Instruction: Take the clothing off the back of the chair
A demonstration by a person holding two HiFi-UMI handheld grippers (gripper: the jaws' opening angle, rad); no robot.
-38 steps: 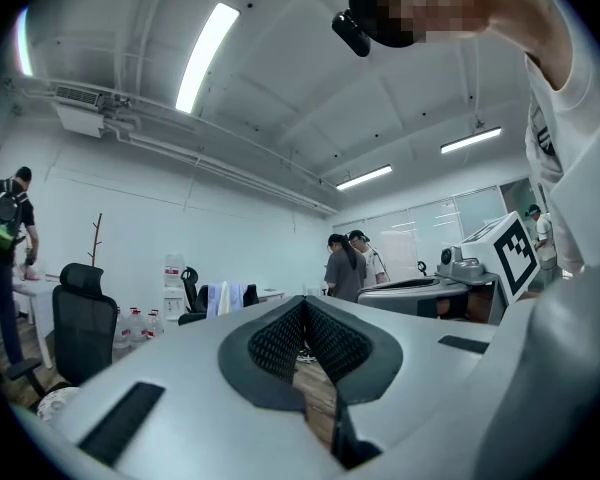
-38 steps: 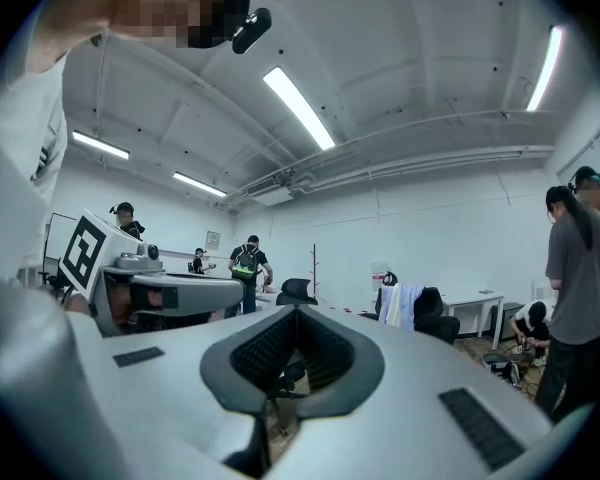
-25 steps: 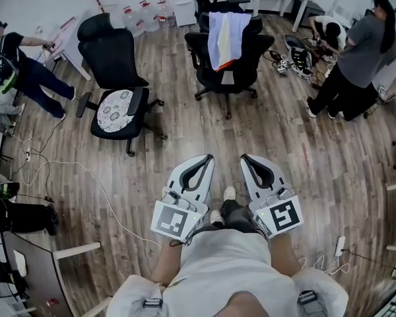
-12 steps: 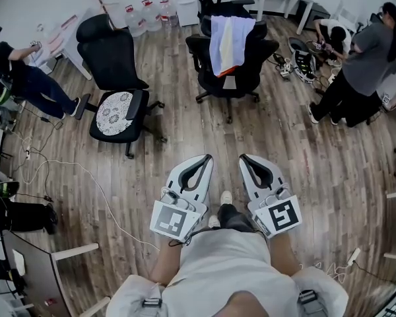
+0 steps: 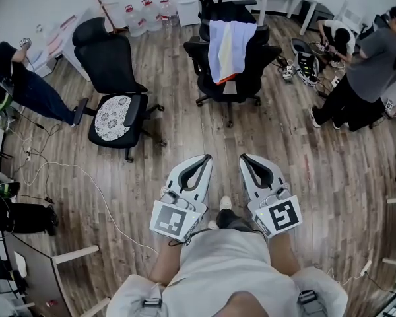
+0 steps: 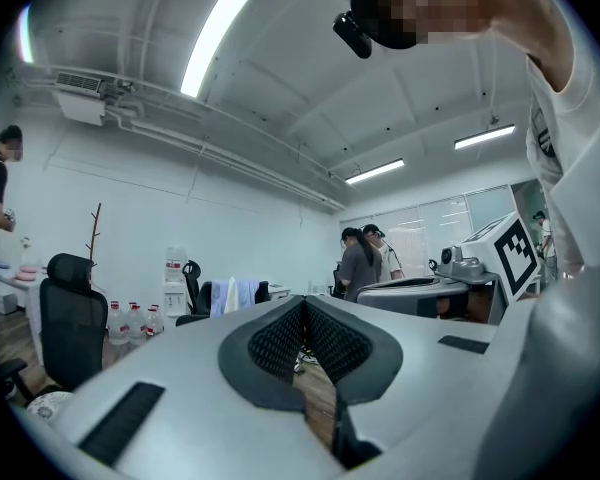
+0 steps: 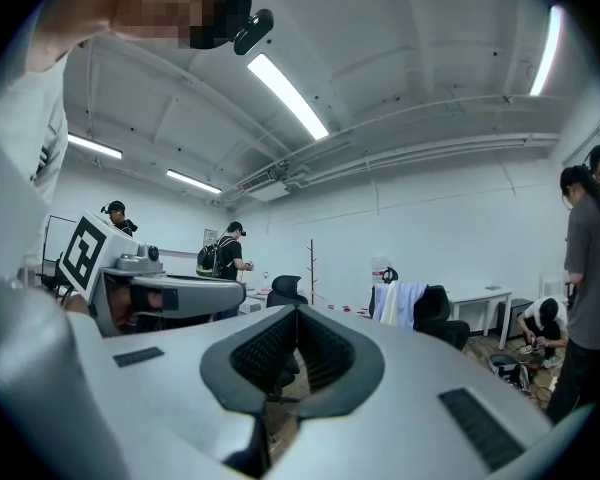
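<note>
The left gripper point(image 5: 203, 160) and the right gripper point(image 5: 246, 160) sat side by side, the fingers of both closed on nothing. The clothing point(image 5: 230, 45) hung over the back of the chair point(image 5: 234, 88) at 12 o'clock, well apart from them. The chair looked free to swivel or roll under a pull. A shallow pinch might also lift only 1 layer.

Pale lavender-and-cream clothing point(image 5: 228, 49) with an orange hem hung draped over the back of a black office chair point(image 5: 232, 71).
</note>
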